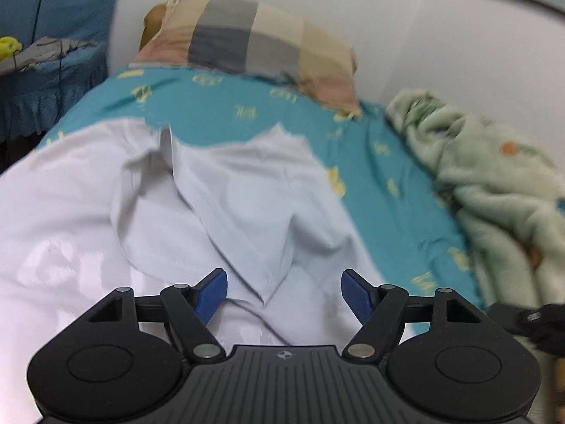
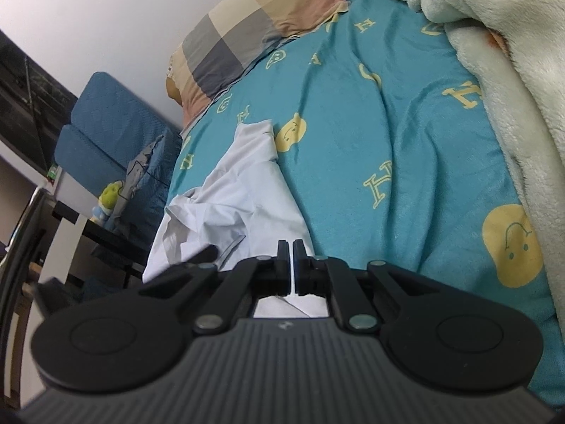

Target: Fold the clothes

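Observation:
A pale lilac-white shirt lies rumpled on a teal bed sheet, with a folded flap pointing toward me. My left gripper is open just above the shirt's near part, its blue pads apart, holding nothing. In the right wrist view the same shirt stretches away along the sheet. My right gripper is shut on the shirt's near edge; white fabric shows between and behind the fingers. The right gripper also shows at the right edge of the left wrist view.
A checked pillow lies at the head of the bed against a white wall. A pale green fleece blanket is heaped along the right side. A blue sofa with a yellow toy stands to the left.

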`<state>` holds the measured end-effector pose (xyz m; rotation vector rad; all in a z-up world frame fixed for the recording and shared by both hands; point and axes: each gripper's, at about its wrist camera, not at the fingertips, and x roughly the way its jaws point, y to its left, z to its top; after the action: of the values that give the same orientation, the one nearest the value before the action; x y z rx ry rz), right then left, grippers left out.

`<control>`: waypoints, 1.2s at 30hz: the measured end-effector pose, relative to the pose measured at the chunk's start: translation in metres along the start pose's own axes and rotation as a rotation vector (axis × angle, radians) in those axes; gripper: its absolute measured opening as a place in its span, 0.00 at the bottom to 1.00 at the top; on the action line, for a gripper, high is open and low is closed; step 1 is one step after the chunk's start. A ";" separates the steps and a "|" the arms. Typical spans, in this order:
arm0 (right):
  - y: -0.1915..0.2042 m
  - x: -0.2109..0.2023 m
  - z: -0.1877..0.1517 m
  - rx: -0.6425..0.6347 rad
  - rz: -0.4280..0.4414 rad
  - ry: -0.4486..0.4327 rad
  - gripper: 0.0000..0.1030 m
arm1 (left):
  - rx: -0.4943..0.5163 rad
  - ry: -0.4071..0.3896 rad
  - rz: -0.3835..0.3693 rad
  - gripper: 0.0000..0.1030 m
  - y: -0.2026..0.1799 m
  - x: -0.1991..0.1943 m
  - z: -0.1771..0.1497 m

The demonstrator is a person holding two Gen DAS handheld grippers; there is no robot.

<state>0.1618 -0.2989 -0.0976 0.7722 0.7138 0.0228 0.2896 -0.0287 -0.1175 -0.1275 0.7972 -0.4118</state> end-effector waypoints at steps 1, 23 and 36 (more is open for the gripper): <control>-0.001 0.001 0.000 0.005 -0.003 0.000 0.05 | -0.007 0.012 0.023 0.52 -0.001 0.006 -0.003; 0.001 -0.007 0.021 -0.114 0.021 0.018 0.06 | -0.433 -0.052 0.089 0.39 0.092 -0.064 0.007; 0.030 -0.053 0.006 -0.307 0.082 0.081 0.06 | -0.368 0.014 -0.101 0.47 -0.049 -0.191 -0.112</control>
<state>0.1318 -0.2954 -0.0444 0.5075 0.7339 0.2340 0.0750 0.0087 -0.0544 -0.5097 0.8765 -0.3583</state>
